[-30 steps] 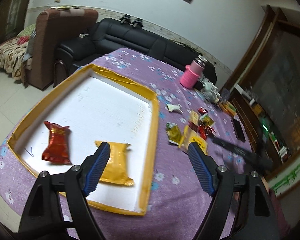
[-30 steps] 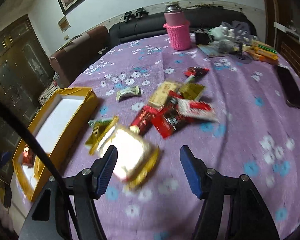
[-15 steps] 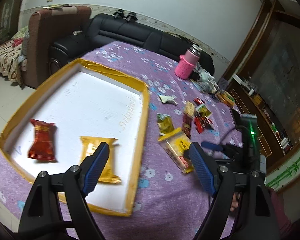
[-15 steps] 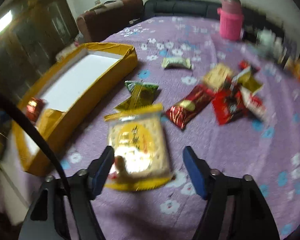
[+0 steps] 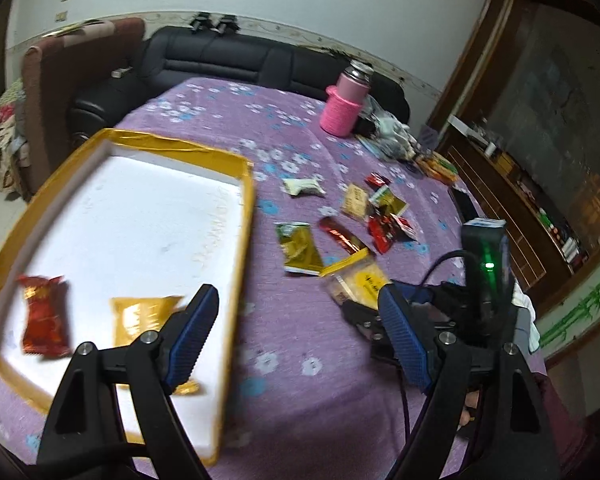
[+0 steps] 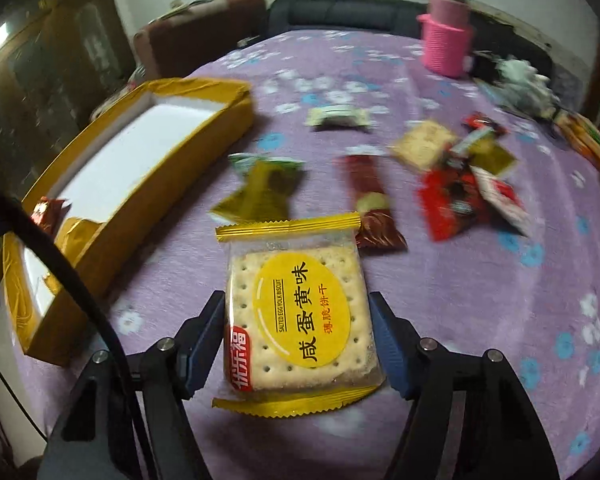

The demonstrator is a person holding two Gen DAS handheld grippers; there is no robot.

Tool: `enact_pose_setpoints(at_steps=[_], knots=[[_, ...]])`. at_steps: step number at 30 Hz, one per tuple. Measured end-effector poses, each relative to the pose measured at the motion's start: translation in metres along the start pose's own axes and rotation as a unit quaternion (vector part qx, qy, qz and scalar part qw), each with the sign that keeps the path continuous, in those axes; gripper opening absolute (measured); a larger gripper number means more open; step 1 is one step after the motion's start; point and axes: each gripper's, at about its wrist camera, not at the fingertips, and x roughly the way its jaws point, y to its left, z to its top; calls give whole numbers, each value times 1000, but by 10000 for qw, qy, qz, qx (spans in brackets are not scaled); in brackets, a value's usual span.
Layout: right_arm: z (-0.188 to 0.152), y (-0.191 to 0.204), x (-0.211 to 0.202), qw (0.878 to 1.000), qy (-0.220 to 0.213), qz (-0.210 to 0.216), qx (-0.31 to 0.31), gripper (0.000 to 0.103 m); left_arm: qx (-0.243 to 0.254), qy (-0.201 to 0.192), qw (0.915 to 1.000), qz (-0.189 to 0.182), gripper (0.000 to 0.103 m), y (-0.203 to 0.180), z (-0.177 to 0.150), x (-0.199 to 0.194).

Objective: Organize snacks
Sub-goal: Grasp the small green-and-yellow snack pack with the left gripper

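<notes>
A yellow salted-egg biscuit packet [image 6: 300, 312] lies on the purple flowered cloth between the fingers of my right gripper [image 6: 298, 300]. Its jaws are closing and both blue pads touch the packet's sides. My left gripper [image 5: 296, 296] hovers open and empty over the cloth beside the right rim of the yellow-edged white tray [image 5: 244, 200]. In the tray lie a red snack [image 5: 44, 316] and a yellow snack [image 5: 140, 316]. The left wrist view also shows the biscuit packet [image 5: 360, 280], with the right gripper's body partly hidden behind my left finger.
Loose snacks lie beyond the biscuit: a green-gold packet [image 6: 260, 188], a dark red bar [image 6: 370, 200], a red pile [image 6: 460, 196] and a pale packet [image 6: 338, 118]. A pink flask [image 6: 446, 40] and clutter stand at the far edge. A phone [image 5: 464, 204] lies at the right.
My right gripper came down around the biscuit packet and its fingers narrowed onto the packet's sides. My left gripper drifted right, from over the tray toward its right rim.
</notes>
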Motion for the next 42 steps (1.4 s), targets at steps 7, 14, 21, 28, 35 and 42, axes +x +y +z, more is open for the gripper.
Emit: enact_pose_setpoints(at_steps=[7,14,21,28,35,42], knots=[[-16,-63,-7,9941,-526,203,926,69,763,450,9958,247,57,-42,22,68],[-14,-66,-10,9933,-576,253,968,69,870,994,9883,764,54,-38,38,134],[-12,-65,-7,9942,-538,239,894,69,1030,1120,9832,1013,43,-33,30,161],[-13,-65,-7,9943,-572,195,873,69,769,928,9893,825,38,-27,30,145],[-16,-67,-13,9923,-770,245,936,69,457,549,9968,351,38,-29,25,93],[-17,-57,-24,9919,-1000,63,787,69,173,101,9995,237,38,-1,23,35]])
